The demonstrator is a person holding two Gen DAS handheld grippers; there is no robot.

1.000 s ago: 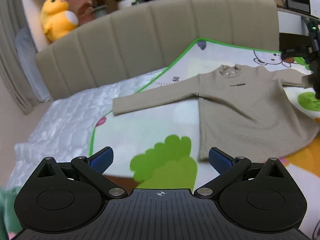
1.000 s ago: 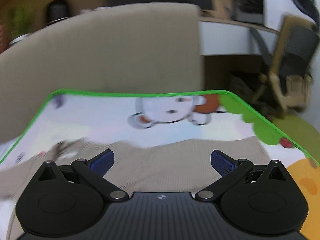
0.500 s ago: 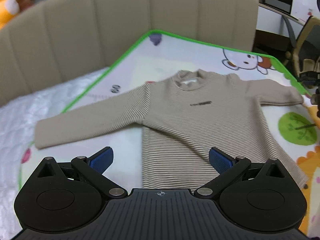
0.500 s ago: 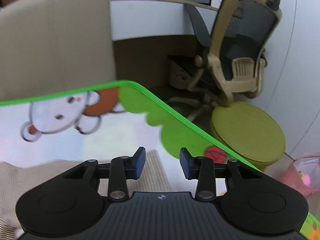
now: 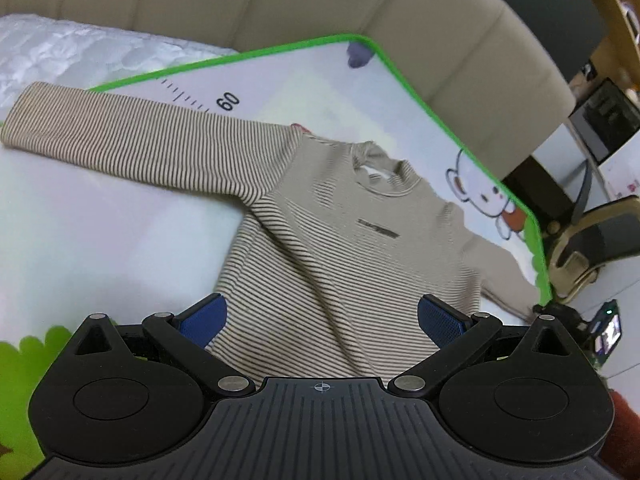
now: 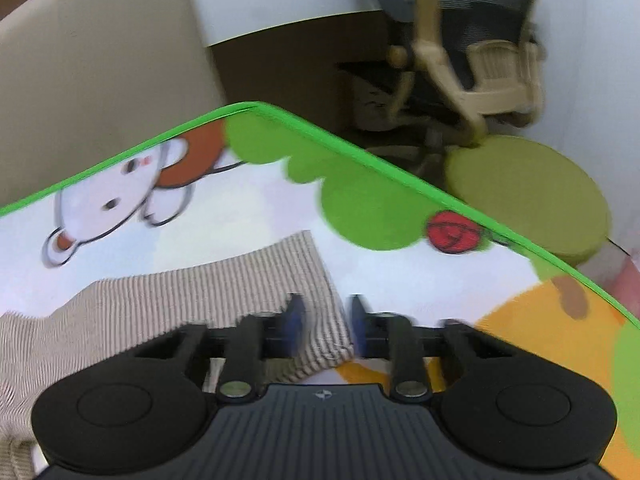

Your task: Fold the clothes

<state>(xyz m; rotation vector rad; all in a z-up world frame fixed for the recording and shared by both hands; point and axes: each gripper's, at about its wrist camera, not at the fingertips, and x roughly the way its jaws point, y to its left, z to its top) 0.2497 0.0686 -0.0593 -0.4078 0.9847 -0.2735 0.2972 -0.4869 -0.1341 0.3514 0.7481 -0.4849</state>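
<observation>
A beige striped long-sleeved sweater [image 5: 320, 240] lies flat, front up, on a cartoon play mat [image 5: 120, 232], both sleeves spread out. My left gripper [image 5: 320, 318] is open above the sweater's lower body, its blue pads wide apart. In the right wrist view my right gripper [image 6: 326, 330] has its jaws closed to a narrow gap around the cuff of the sweater's sleeve [image 6: 316, 320]; the view is blurred. The right gripper also shows at the far right edge of the left wrist view [image 5: 600, 332].
The mat's green border [image 6: 360, 160] runs close beyond the cuff, with a drop to the floor. An office chair [image 6: 480, 60] and a green round cushion [image 6: 528, 196] stand past it. A beige padded headboard [image 5: 280, 0] and white quilt [image 5: 60, 52] lie behind the sweater.
My left gripper has moved in over the sweater's body. My right gripper has dropped onto the sleeve cuff and narrowed its jaws around it.
</observation>
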